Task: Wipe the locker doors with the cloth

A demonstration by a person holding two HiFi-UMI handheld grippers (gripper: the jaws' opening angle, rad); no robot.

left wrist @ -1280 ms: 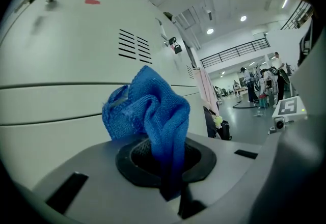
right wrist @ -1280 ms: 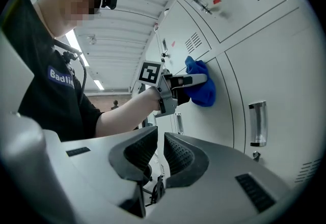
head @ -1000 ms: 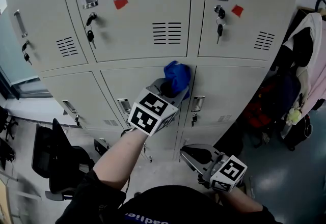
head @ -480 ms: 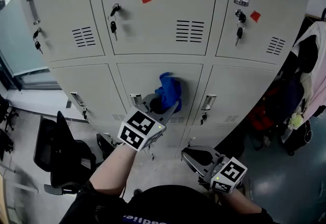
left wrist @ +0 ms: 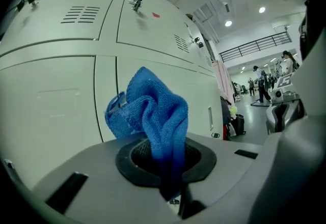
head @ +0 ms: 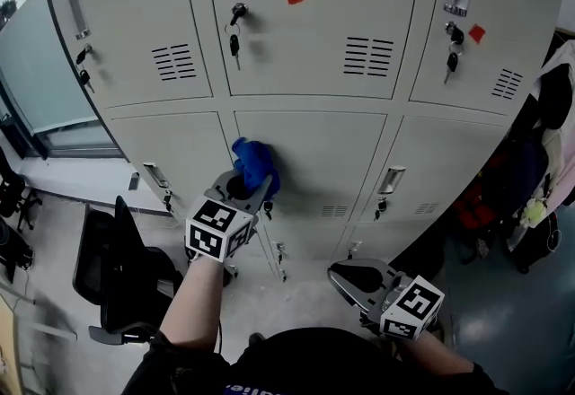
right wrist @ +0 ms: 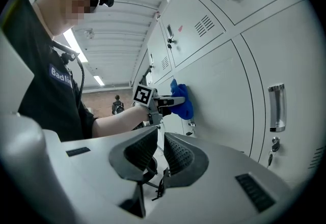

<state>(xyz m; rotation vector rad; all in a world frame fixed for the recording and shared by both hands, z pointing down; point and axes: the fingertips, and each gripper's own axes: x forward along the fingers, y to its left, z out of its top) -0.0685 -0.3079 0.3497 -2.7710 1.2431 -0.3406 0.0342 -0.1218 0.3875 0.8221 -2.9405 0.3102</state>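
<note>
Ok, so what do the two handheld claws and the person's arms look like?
The left claw and right claw are both grey moulded plastic with dark ribbed pads. Each carries a white cube printed with black square markers. The person wears a black short-sleeved top with white lettering, and the forearms are bare.

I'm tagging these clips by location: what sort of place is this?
Probably a workplace locker area: rows of grey metal lockers with keys in their locks, an office chair beside them, and coats hanging at the right.
</note>
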